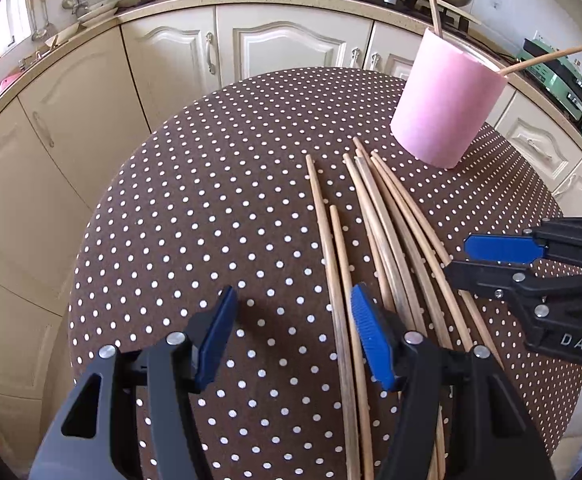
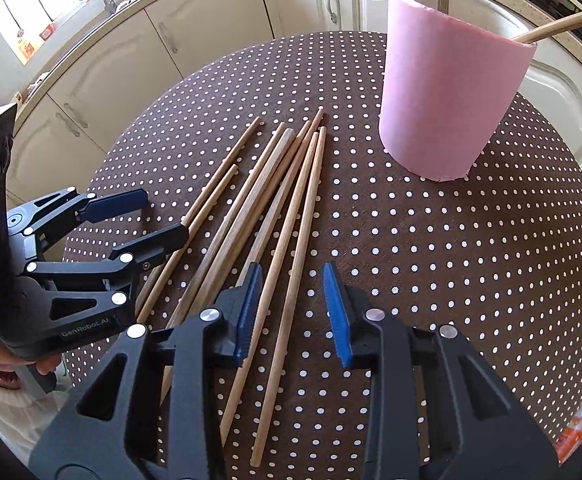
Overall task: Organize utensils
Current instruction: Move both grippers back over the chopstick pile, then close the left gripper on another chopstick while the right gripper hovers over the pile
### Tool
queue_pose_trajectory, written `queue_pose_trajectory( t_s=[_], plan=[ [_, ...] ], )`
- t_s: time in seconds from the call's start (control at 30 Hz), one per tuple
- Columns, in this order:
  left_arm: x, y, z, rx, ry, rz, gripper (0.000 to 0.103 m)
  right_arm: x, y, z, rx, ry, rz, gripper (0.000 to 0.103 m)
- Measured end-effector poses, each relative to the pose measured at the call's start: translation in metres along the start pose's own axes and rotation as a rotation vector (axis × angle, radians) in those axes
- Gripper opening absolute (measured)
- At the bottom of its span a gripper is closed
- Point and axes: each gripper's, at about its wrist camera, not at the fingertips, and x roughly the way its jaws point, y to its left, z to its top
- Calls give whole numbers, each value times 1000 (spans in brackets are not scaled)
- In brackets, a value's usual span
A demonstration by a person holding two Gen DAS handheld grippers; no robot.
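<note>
Right tongs (image 2: 291, 308) stand apart over the two rightmost chopsticks (image 2: 287, 276), pads not touching them. Left tongs (image 1: 291, 336) gape empty over the dotted worktop (image 1: 195, 208) beside the fan of sticks. Beyond stands the pink holder (image 2: 447, 104) with two sticks inside

Matt wooden chopsticks (image 2: 287, 216), pink paper holder (image 2: 447, 92), woven dotted cloth (image 2: 431, 260), ribbed blue gripper pads (image 2: 339, 316).
</note>
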Motion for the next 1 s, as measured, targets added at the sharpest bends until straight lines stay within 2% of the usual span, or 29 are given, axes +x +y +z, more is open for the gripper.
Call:
queue_pose_trajectory(
  t_s=[0.1, 0.23, 0.47, 0.73, 1.0],
  plan=[
    [2, 1, 5, 14, 13, -12, 57, 4, -1, 6, -1, 14, -11, 30],
    [5, 8, 10, 12, 29, -28, 49, 9, -5, 14, -6, 34, -32, 30],
    [7, 7, 13, 31, 50, -29, 49, 20, -12, 27, -11, 73, -62, 26],
    [7, 7, 13, 36, 85, -25, 49, 31, -9, 37, -29, 114, -86, 26],
    [8, -2, 12, 88, 124, 21, 49, 38, 0, 43, -51, 149, -102, 26]
  ],
)
